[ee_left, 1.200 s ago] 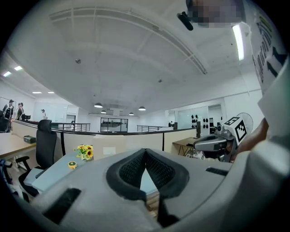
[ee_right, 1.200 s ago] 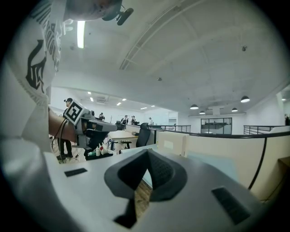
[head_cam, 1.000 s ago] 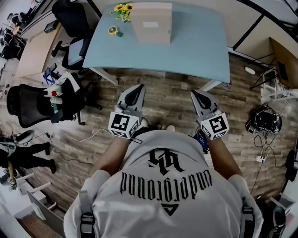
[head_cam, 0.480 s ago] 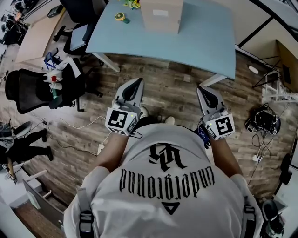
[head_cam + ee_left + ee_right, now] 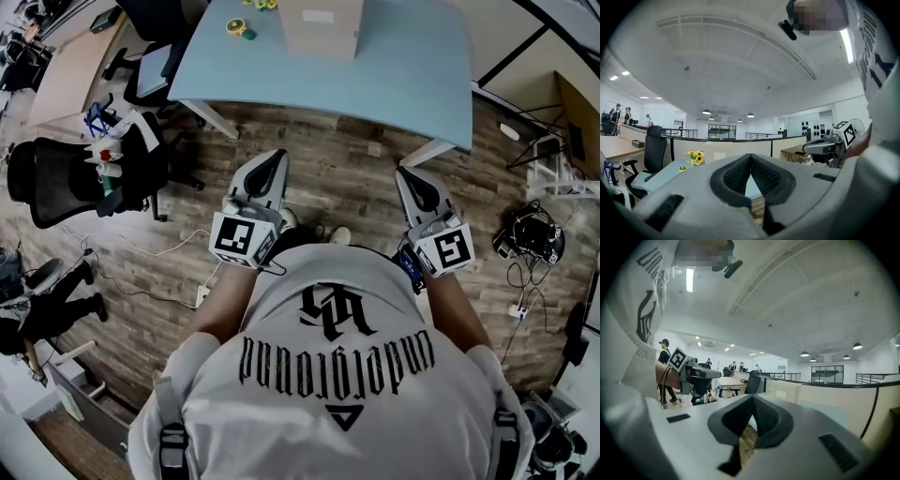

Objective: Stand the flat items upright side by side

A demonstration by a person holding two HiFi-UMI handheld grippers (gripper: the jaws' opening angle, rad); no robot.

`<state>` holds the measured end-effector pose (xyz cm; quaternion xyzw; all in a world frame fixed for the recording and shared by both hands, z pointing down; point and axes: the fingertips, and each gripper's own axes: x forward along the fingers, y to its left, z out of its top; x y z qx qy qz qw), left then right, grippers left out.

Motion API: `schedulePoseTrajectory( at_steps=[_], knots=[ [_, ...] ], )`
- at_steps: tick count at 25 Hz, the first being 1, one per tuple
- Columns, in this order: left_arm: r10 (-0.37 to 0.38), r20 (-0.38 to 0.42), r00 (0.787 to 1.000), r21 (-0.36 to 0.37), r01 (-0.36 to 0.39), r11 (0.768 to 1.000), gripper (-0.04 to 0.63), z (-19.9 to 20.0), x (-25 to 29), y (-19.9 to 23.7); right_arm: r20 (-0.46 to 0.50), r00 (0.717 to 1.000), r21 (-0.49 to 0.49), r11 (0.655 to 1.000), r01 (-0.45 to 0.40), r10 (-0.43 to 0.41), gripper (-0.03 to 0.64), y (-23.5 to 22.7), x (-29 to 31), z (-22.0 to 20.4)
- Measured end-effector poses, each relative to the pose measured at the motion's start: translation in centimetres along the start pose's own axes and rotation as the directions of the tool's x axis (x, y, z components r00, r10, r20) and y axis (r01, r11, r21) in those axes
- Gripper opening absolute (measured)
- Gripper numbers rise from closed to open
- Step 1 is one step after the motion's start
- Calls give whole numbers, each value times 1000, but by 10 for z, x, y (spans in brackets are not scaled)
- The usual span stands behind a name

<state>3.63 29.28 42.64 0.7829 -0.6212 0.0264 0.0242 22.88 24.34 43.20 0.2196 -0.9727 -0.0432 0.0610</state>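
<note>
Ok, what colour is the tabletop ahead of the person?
Light blue; the tabletop shows best in the head view.

So the pale blue surface (image 5: 412, 56) sits at the top of the frame. A cardboard box (image 5: 322, 23) stands on it near its far edge. Left of the box on that same surface there's a small yellow roll (image 5: 233, 26) and some yellow flowers (image 5: 260, 3), mostly cut off. Both grippers are short of the surface's near edge, over the wood plank floor (image 5: 337, 187), pointing toward it. The left gripper (image 5: 272, 156) and right gripper (image 5: 410, 172) both have their jaws together, nothing in them. A black office chair (image 5: 52, 183) sits off the surface's left end. A white printed T-shirt (image 5: 337, 375) fills the bottom.
</note>
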Motion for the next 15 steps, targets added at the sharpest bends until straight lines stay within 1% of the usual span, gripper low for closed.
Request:
schedulePoseTrajectory(
  at_steps=[15],
  knots=[
    [-18, 13, 1000, -6, 18, 1000, -2, 2, 3, -13, 15, 1000, -6, 1000, 5, -5, 5, -2, -10, 3]
  ],
)
